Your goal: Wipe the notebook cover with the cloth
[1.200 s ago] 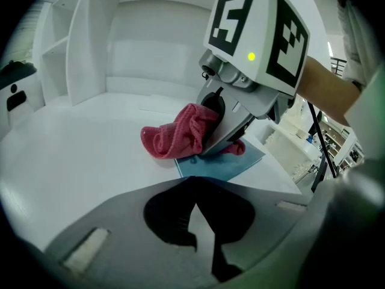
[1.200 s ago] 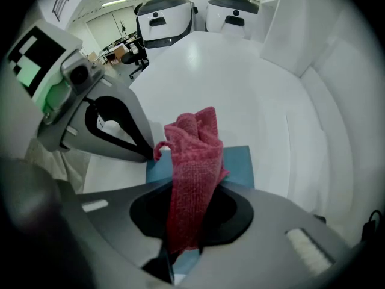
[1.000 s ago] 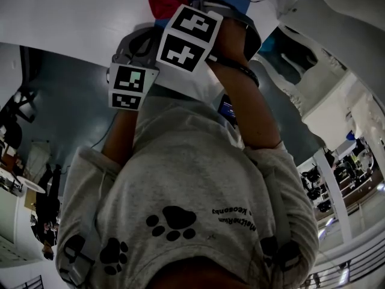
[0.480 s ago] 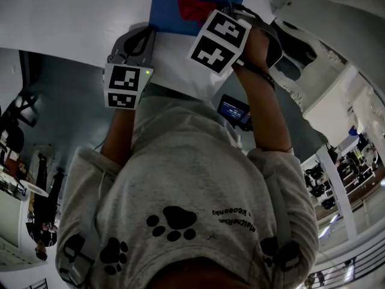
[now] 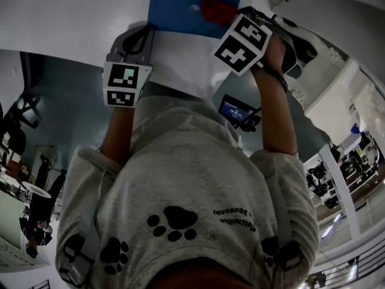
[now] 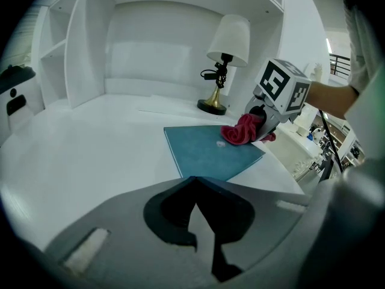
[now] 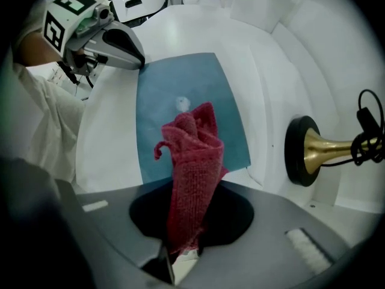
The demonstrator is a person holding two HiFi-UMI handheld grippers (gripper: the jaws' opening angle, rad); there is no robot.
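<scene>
On the white table, the blue notebook lies flat and closed, with the lamp standing well off its far edge. Seen from the right claw, the notebook's long axis runs straight ahead and away. Its near short edge is just in front of the jaws, and its far corner is at the left claw. The right claw is the one over the cover. It is clamped tight on one end of the red cloth, and the free end hangs forward and bunches on the half of the cover nearer that claw. A small pale spot sits on the cover just beyond the cloth. Any wiping stroke would probably run along the long axis toward that spot and the left claw.

The left claw has its jaws drawn together with nothing between them. Its tip points at the notebook's corner and seems to rest on or against it, perhaps to steady the notebook, though contact is hard to confirm from these angles.
</scene>
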